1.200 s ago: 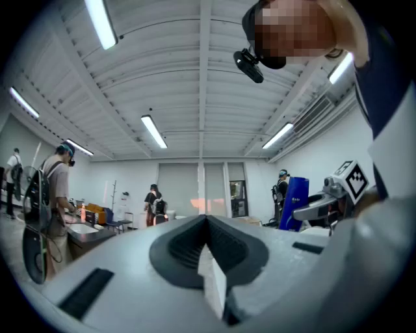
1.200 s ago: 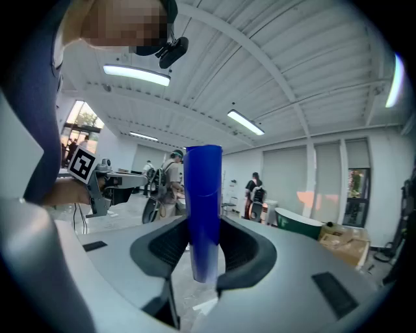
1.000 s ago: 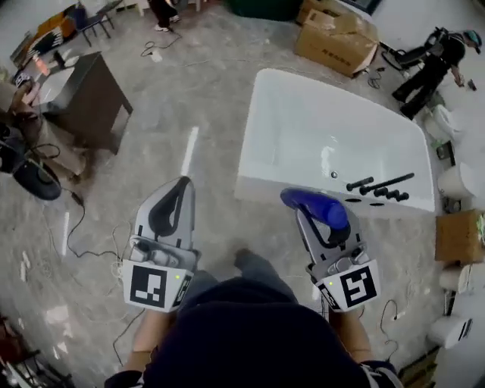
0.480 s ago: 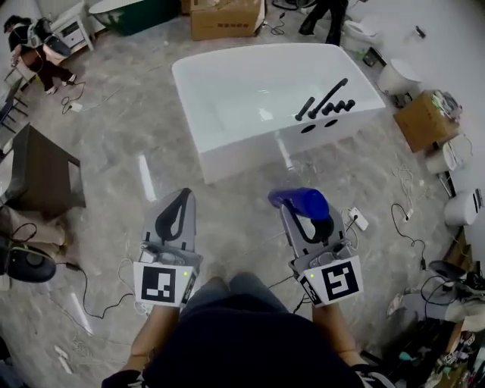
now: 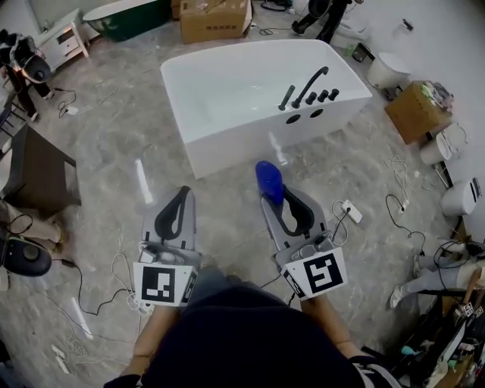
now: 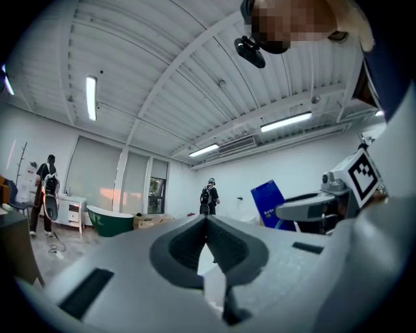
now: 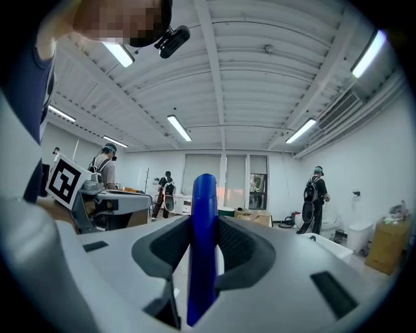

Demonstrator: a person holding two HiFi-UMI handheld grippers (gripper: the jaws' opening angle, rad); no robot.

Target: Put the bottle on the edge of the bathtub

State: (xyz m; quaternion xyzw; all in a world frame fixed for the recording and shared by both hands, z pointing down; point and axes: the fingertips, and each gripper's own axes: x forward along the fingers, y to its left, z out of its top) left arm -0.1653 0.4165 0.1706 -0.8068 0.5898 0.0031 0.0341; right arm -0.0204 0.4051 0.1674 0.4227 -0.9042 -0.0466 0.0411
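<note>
A blue bottle (image 5: 269, 182) sticks out forward from between the jaws of my right gripper (image 5: 276, 200), which is shut on it; these jaws have just been closing a little round it. In the right gripper view the bottle (image 7: 203, 247) stands edge-on between the pads. My left gripper (image 5: 182, 192) is level beside it, shut and empty, its tips (image 6: 208, 218) meeting. The white bathtub (image 5: 250, 129) lies ahead on the floor, with black taps (image 5: 307, 87) on its right end. Both grippers are short of the near rim.
A dark table (image 5: 38, 170) stands at left. Cardboard boxes (image 5: 216, 19) (image 5: 417, 110) sit behind and right of the tub, toilets (image 5: 390, 72) at right. A power strip (image 5: 348, 211) and cables lie on the floor. People stand at the far walls.
The head view has swung, so the bathtub now lies straight ahead and more centred. Both grippers turned with it; the bottle stays in the right jaws and now points toward the tub.
</note>
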